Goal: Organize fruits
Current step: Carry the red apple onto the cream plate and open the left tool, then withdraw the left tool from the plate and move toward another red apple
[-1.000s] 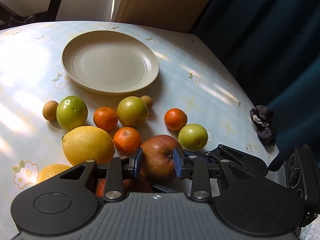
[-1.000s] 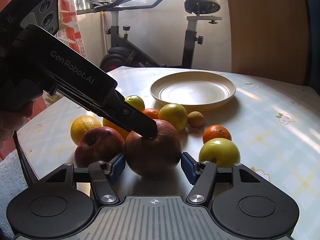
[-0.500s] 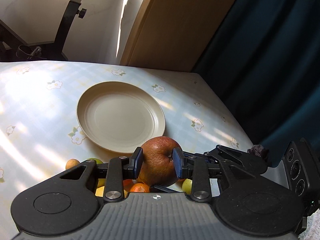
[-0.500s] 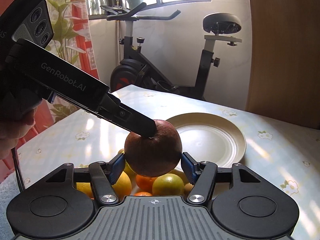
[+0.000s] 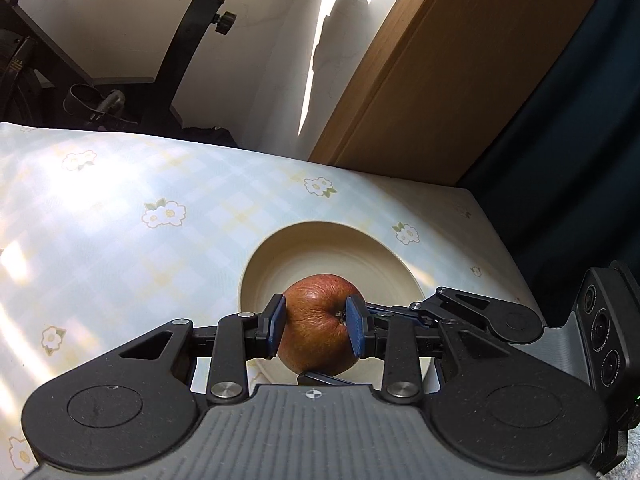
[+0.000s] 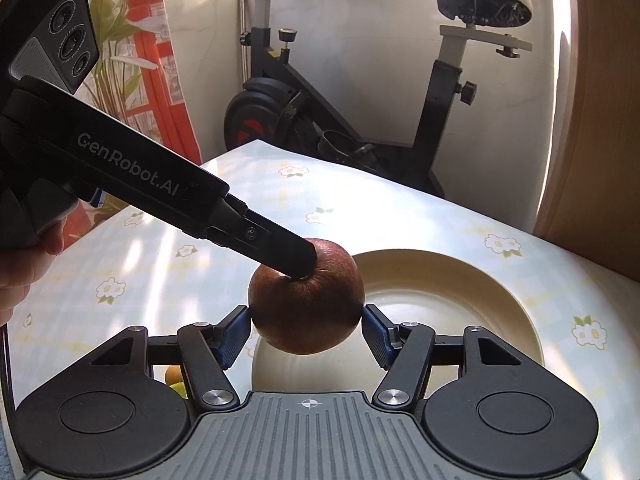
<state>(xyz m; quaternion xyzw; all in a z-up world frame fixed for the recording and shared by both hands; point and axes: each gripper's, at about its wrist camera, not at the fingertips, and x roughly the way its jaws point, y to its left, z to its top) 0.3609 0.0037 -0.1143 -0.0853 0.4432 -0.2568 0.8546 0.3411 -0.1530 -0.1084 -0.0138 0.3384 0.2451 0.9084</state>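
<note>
Left claw [image 5: 316,330] is clamping the apple [image 5: 316,320]; right claw [image 6: 306,334] is flanking it, contact unclear; plate [image 5: 280,248] at 12 o'clock.

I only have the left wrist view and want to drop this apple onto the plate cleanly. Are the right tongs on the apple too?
Observer: Yes. In the right wrist view the right tongs bracket the apple, with the pads against both its sides.
Operator: Is it centred over the plate from there?
Observer: No, it shows over the plate's left edge. I cannot judge its height.
Operator: Any fruit left behind?
Observer: An orange and a green fruit peek out low on the left, off the plate.
</note>
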